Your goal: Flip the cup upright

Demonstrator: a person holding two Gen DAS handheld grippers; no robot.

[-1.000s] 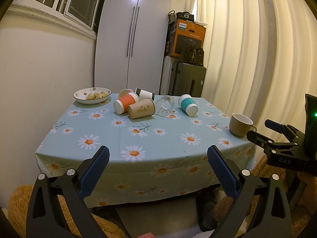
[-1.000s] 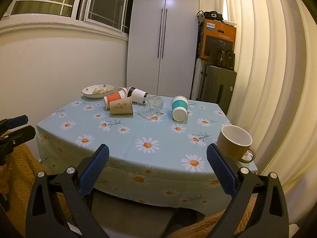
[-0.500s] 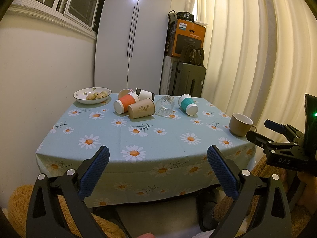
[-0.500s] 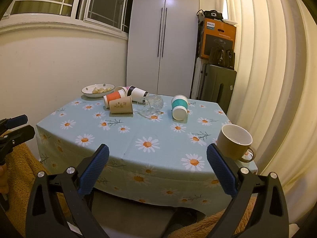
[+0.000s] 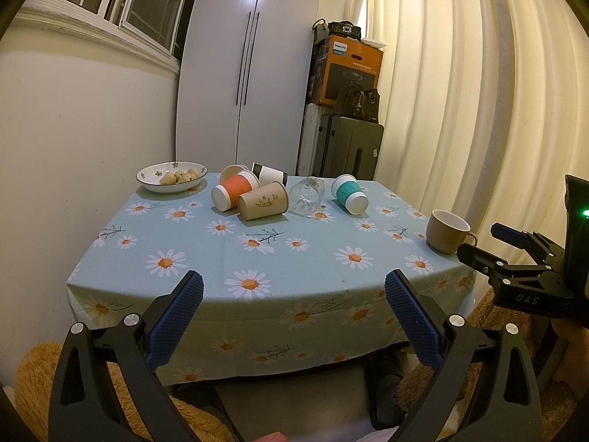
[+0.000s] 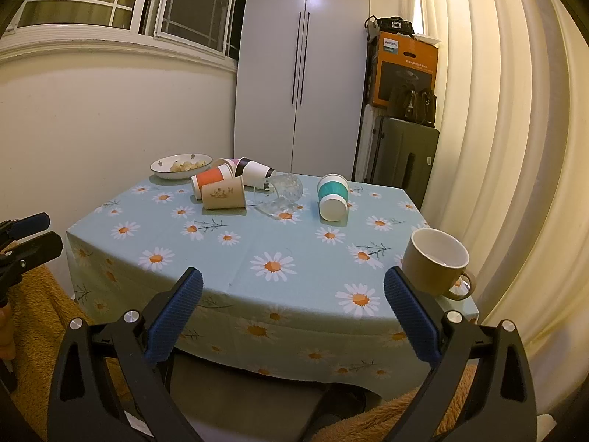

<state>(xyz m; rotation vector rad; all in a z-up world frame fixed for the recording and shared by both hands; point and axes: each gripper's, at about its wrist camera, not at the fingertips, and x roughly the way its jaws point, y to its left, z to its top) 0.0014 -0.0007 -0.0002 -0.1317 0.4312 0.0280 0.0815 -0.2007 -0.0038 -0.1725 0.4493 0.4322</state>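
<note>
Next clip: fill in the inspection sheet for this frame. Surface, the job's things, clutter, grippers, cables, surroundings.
Surface: table under a blue daisy tablecloth.
Job's things: five cups lie on their sides at the far end: orange paper cup, brown paper cup, black-and-white paper cup, clear glass, teal paper cup. A pinkish rim shows behind the orange one. Tan mug already stands upright near the right edge.
Clutter: bowl holding small food pieces, far left corner.
Grippers: left gripper and right gripper both open, empty, short of the table.
Cables: nothing seen.
Surroundings: white wardrobe, window, curtain, suitcase, orange Philips box.
</note>
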